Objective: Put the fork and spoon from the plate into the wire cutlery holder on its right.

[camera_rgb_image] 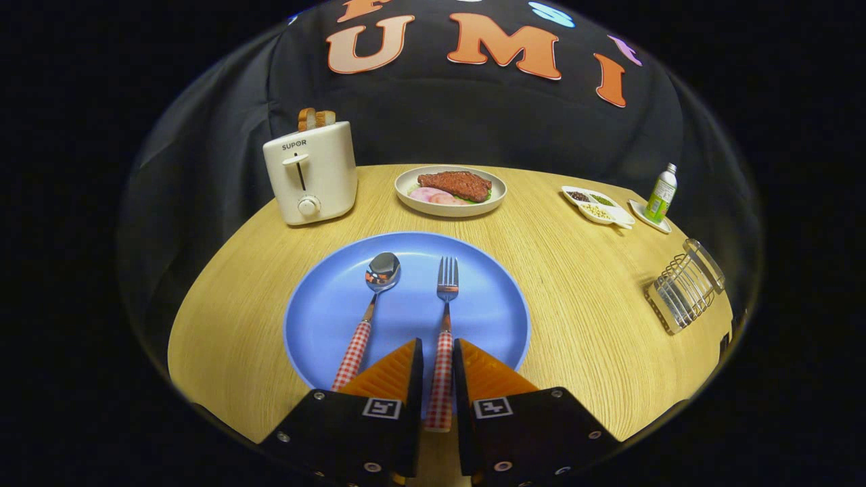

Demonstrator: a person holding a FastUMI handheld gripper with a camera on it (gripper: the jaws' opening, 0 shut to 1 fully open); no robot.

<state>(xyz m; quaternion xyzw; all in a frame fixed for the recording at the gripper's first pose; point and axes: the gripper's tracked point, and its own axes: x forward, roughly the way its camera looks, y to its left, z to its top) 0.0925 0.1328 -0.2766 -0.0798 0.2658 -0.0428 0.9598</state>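
Note:
A blue plate (325,304) lies on the wooden table just ahead of me. On it rest a spoon (379,277) to the left and a fork (446,281) to the right, both with red-checked handles pointing towards me. My gripper (438,352) is low over the plate's near edge, and its two fingers press on the fork's handle from both sides. The fork still lies flat on the plate. The spoon's handle runs just left of the left finger. The wire cutlery holder (685,292) stands far to the right, near the table's edge.
A white toaster (311,172) with bread in it stands at the back left. A dish of meat and vegetables (451,189) sits behind the plate. At the back right are a divided condiment dish (597,204) and a small green bottle (662,193).

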